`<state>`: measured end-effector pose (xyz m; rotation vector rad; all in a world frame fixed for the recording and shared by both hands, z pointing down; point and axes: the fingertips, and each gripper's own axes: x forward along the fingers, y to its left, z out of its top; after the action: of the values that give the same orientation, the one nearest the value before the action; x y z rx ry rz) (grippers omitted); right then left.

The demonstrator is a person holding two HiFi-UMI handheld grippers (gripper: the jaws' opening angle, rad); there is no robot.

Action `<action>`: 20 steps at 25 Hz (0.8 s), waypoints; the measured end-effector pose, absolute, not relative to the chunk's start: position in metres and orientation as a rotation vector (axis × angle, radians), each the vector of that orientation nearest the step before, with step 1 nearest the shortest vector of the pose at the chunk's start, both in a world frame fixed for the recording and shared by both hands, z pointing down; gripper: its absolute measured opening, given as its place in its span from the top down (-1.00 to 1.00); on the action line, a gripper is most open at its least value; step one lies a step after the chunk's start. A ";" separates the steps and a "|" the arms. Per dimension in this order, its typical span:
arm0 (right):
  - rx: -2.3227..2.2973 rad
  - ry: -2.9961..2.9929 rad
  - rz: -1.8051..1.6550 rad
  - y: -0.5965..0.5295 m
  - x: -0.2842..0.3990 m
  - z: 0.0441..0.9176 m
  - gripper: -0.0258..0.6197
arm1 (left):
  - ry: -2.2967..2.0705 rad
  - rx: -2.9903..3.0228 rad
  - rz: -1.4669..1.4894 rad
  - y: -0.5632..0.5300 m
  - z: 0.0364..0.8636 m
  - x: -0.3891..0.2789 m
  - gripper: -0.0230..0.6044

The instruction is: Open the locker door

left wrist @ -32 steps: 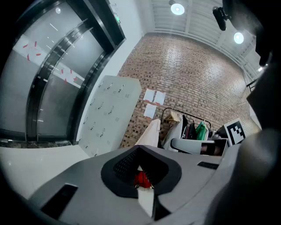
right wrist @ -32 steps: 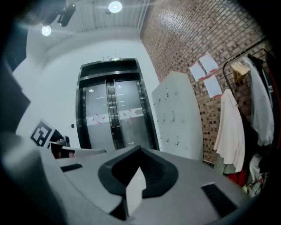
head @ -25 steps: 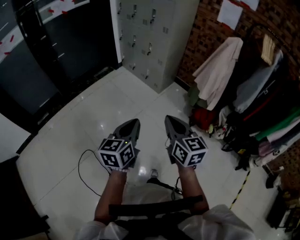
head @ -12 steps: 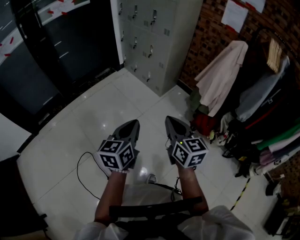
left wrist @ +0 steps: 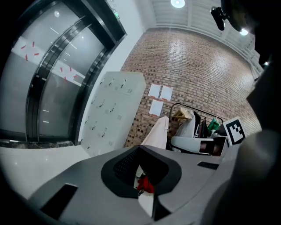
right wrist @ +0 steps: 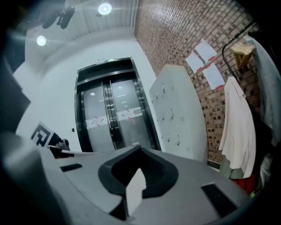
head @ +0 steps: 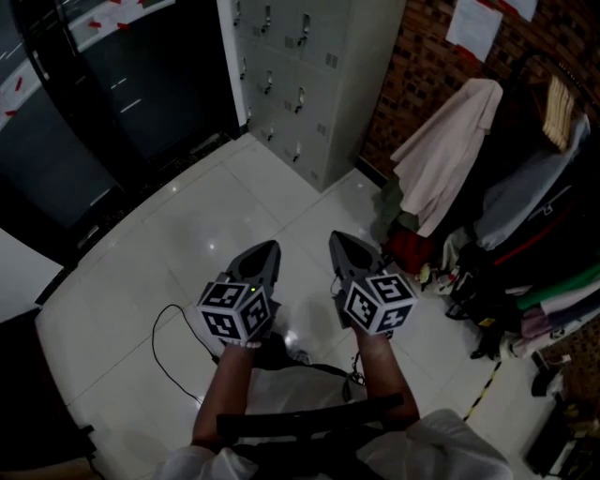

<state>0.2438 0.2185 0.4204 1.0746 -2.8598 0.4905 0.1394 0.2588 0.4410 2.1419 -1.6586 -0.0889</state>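
The grey metal locker bank (head: 309,75) stands against the far wall, its small doors all closed, each with a handle. It also shows in the left gripper view (left wrist: 112,110) and the right gripper view (right wrist: 178,114). Both grippers are held side by side over the white tiled floor, well short of the lockers and pointing toward them. My left gripper (head: 267,247) (left wrist: 140,147) has its jaws together at the tip with nothing in them. My right gripper (head: 338,240) (right wrist: 140,148) is shut and empty too.
Dark glass sliding doors (head: 103,103) fill the left side. A brick wall (head: 422,66) with pinned papers (head: 469,28) runs right of the lockers. A beige coat (head: 441,150) and a crowded clothes rack (head: 534,216) stand at right. A black cable (head: 169,347) lies on the floor.
The head view has drifted slightly, so the coat and rack sit a little lower and further right. Both grippers keep nearly the same pose, still shut.
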 end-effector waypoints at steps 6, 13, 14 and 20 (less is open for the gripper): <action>1.082 -2.855 0.515 0.184 0.234 0.431 0.91 | -1.645 2.145 -0.078 0.222 0.448 0.131 0.93; 1.099 -2.840 0.527 0.124 0.202 0.442 0.90 | -1.616 2.161 -0.068 0.158 0.456 0.103 0.93; 1.105 -2.839 0.527 0.113 0.197 0.442 0.90 | -1.612 2.164 -0.068 0.147 0.456 0.098 0.93; 1.133 -2.825 0.520 0.049 0.165 0.445 0.90 | -1.591 2.186 -0.067 0.082 0.457 0.066 0.93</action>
<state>0.1646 0.0487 0.4452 1.1332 -2.8249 0.5203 0.0663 0.0818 0.4574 2.1855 -1.5907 -0.0666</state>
